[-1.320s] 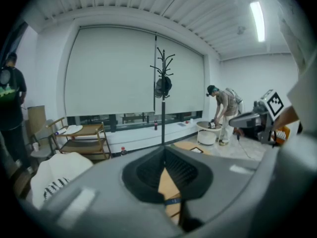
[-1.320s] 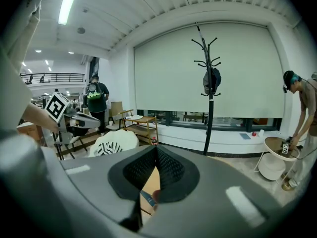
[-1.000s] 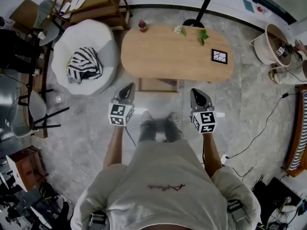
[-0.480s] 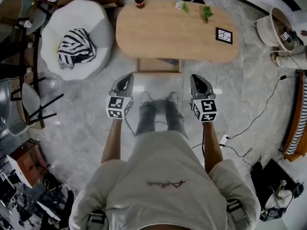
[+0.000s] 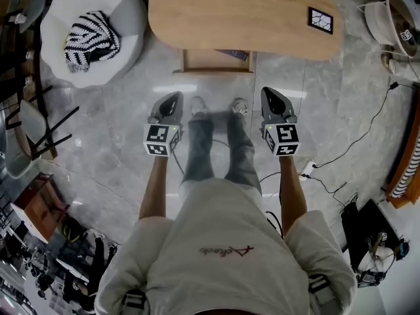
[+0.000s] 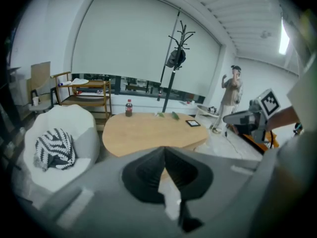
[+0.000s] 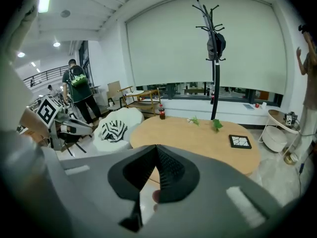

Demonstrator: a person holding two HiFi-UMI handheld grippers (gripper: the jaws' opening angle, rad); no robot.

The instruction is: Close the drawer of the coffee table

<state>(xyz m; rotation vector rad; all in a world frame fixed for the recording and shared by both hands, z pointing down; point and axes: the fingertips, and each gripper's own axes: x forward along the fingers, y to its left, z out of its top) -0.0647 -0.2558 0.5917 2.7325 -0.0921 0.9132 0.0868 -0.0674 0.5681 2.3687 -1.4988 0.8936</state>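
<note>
Both of my claws are closed with nothing in them. The left claw has its tips pressed together, and so does the right claw. I hold them side by side, well apart, with my legs between them.

The drawer lies ahead of both claws and stands pulled out from under the near edge of the coffee table. It sits in the gap between them, ahead and to the right of the left claw and ahead and to the left of the right claw. Its front board runs crosswise to the way my claws point, parallel to the edge of that surface. I judge that closing it means pushing straight away from me, square against that board.

The left claw lines up with the drawer's left end, while the right claw sits just outside its right end. Neither is clearly nearer, and neither touches the drawer. I think either closed claw could press the front, or both could, one toward each end, so it slides in without twisting.

In my gripper views the claw bodies hide the drawer, and only the surface shows beyond the left claw and the right claw.
</note>
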